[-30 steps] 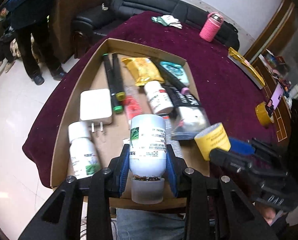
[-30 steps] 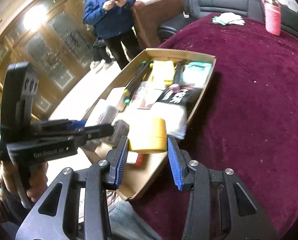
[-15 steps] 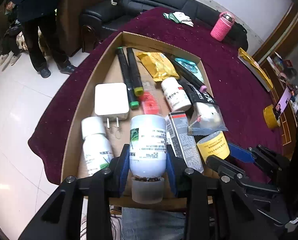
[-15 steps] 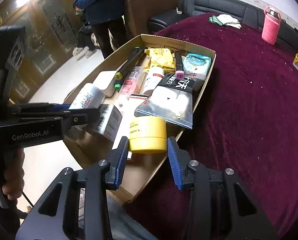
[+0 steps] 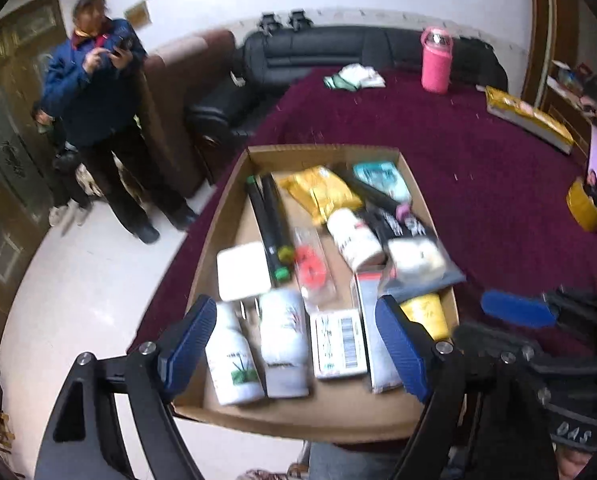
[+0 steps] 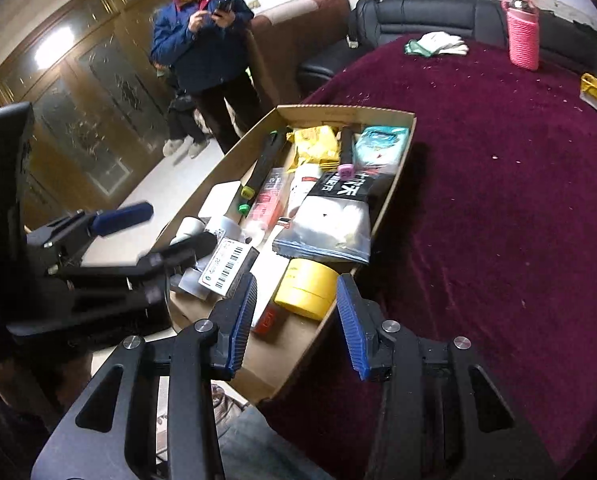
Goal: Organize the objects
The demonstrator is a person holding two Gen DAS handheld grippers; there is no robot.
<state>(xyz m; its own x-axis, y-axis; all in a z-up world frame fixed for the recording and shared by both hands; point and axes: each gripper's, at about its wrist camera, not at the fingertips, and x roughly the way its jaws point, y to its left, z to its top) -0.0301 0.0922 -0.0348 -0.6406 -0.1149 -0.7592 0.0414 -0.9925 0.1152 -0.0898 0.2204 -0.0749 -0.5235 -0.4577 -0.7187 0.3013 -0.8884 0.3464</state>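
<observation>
A shallow cardboard box [image 5: 218, 216] [image 6: 394, 184] on the maroon table holds several items. Two white bottles [image 5: 284, 344] lie side by side at its near left end, next to a barcoded white box [image 5: 340, 342] and a yellow tape roll [image 5: 426, 312] [image 6: 308, 288]. My left gripper [image 5: 294, 352] is open and empty above the near end. My right gripper [image 6: 296, 320] is open and empty just behind the yellow tape roll; it also shows in the left wrist view [image 5: 516, 312]. The left gripper shows in the right wrist view [image 6: 154, 236].
In the box lie black markers [image 5: 270, 220], a white charger [image 5: 242, 270], a yellow packet [image 5: 322, 192], a zip bag [image 6: 330, 228]. On the table are a pink bottle [image 6: 522, 36], gloves [image 6: 438, 46] and another tape roll [image 5: 586, 204]. A person [image 5: 98, 108] stands left.
My left gripper has opened and let go of the white bottle, which now lies in the box beside the other bottle. My right gripper has opened wider and drawn back from the yellow tape.
</observation>
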